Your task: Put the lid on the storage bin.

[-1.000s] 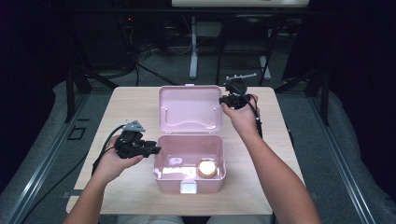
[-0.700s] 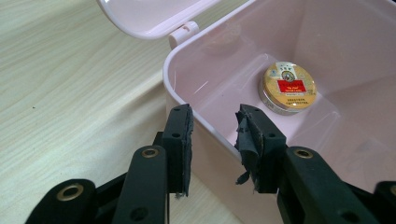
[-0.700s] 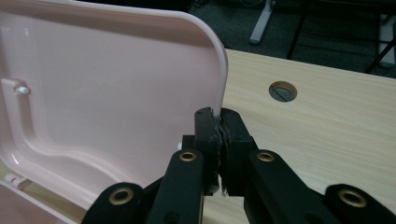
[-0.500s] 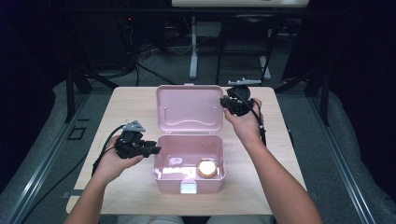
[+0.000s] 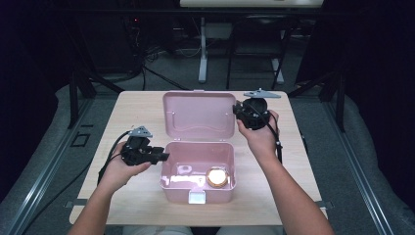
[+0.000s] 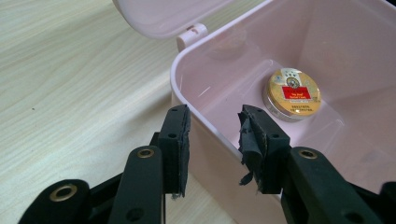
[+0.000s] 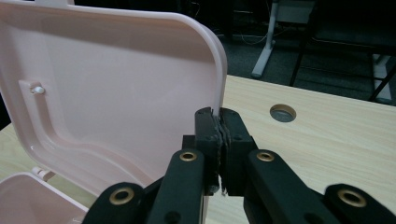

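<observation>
Gripping the right edge of the raised pink plastic lid (image 7: pixel 107 93), the right gripper (image 7: pixel 219 122) has its black jaws pressed together on the lid's thin rim, pads squeezed flat against it; lid stands near upright, inner face w/ a small white latch nub toward the camera in the right gripper view

Item: pale pink rectangular plastic box (image 5: pixel 198 171), hinged, open, sitting at centre of the light wood-grain table (image 5: pixel 127 110); white clasp tab on its front wall, nearest the person. Lid (image 5: pixel 198 115) tilts back from the rear hinge

Contents: one round gold-coloured tin w/ red label (image 6: pixel 292 93), lying flat on the box floor, right-front part as seen from the high view (image 5: pixel 217 177); lid on, label up

Left gripper (image 6: pixel 212 135): jaws apart, straddling the left wall of the box (image 6: pixel 205 126) — one jaw outside over the table, the other inside the box; pads not pressing the wall. Jaws have just been opening a bit, w/ the wall between them. Inner pad's rubber looks torn and frayed. In the high view the left gripper (image 5: pixel 159 156) sits just beside the box's left rim, held in the left hand (image 5: pixel 120 169)

Right hand (image 5: pixel 259 137) reaches over the table's right side, right gripper (image 5: pixel 240 111) at the lid's right edge

Table also has a round cable hole (image 7: pixel 282 112) beyond the lid
</observation>
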Action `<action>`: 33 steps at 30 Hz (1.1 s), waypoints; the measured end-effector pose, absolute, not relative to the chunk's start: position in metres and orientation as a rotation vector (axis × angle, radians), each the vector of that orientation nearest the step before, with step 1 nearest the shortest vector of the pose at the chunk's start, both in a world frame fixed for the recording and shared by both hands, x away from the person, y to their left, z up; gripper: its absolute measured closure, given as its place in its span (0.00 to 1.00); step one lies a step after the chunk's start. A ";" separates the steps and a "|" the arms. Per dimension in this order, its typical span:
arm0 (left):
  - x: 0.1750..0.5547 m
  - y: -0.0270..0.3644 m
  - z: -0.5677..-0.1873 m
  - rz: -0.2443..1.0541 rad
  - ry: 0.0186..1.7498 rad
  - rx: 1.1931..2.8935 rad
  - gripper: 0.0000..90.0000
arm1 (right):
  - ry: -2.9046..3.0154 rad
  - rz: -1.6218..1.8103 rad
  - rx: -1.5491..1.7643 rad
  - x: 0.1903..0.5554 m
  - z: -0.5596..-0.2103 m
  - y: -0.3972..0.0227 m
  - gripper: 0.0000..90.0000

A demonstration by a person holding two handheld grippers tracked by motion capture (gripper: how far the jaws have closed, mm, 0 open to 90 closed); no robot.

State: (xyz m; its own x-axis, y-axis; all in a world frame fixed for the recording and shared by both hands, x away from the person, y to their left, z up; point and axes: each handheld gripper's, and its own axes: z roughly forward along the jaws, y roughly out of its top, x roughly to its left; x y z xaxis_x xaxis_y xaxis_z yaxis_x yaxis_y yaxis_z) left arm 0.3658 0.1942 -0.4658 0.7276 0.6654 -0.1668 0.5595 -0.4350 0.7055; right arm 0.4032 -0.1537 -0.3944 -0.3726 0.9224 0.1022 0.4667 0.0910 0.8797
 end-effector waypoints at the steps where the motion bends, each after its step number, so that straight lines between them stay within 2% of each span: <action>1: 0.367 0.194 -0.466 0.185 0.923 2.146 0.69 | 1.887 1.230 1.355 0.403 -0.395 -0.154 0.97; 18: 0.398 0.195 -0.426 0.430 0.980 1.969 0.72 | 1.888 1.253 1.364 0.403 -0.395 -0.156 0.97; 33: 0.414 0.189 -0.410 0.525 0.983 1.889 0.72 | 1.880 1.273 1.350 0.399 -0.396 -0.157 0.97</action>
